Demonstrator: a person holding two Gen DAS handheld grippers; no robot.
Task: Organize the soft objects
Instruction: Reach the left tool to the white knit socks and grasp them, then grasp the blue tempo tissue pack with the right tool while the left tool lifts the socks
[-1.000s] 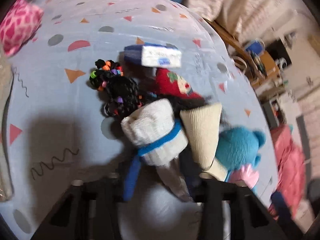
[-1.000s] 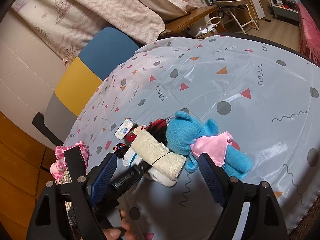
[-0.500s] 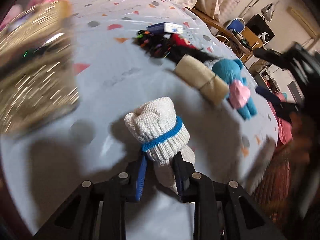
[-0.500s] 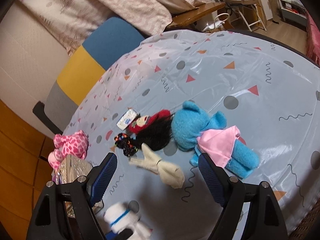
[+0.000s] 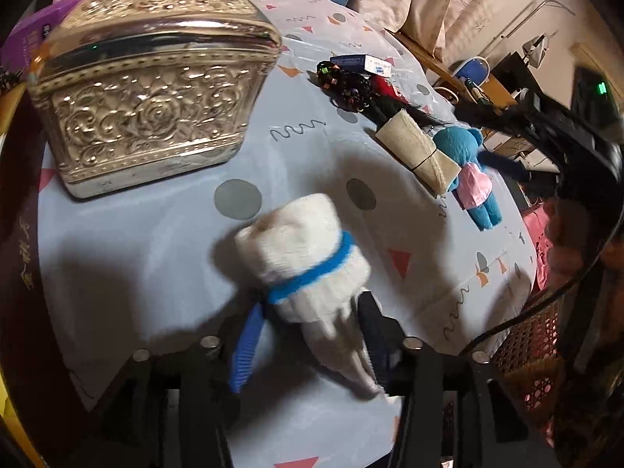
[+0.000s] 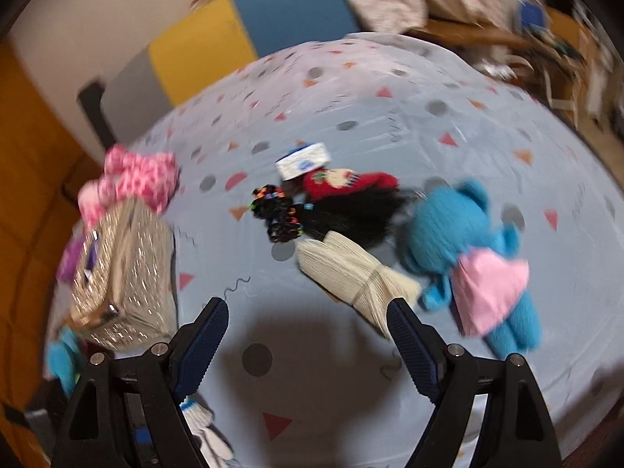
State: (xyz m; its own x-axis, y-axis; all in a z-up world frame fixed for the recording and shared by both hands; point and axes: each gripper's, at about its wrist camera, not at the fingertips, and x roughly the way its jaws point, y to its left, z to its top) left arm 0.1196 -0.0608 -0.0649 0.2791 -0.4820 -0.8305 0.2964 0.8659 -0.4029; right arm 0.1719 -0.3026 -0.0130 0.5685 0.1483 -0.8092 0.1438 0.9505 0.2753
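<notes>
A rolled white glove with a blue band (image 5: 300, 257) lies on the patterned tablecloth (image 5: 156, 257) between the fingers of my left gripper (image 5: 308, 343). Its jaws are opening, and the left pad stands clear of the glove. In the right wrist view the same glove (image 6: 199, 417) peeks out at the bottom. My right gripper (image 6: 308, 335) hangs open over bare cloth with nothing between its fingers. Its right fingertip is close to a cream glove bundle (image 6: 351, 273). Past that bundle lie a blue teddy in a pink skirt (image 6: 468, 257) and a black-haired doll in red (image 6: 351, 202).
An ornate silver box (image 5: 148, 89) stands at the left of the table, with a pink spotted plush (image 6: 132, 179) behind it. Black beaded hair ties (image 6: 277, 214) and a small blue-and-white packet (image 6: 304, 160) lie by the doll. A chair and bedding lie beyond.
My left gripper carried the white glove out of the pile to the cloth near the silver box, and its jaws have parted. The right gripper rolled and swung toward the pile.
</notes>
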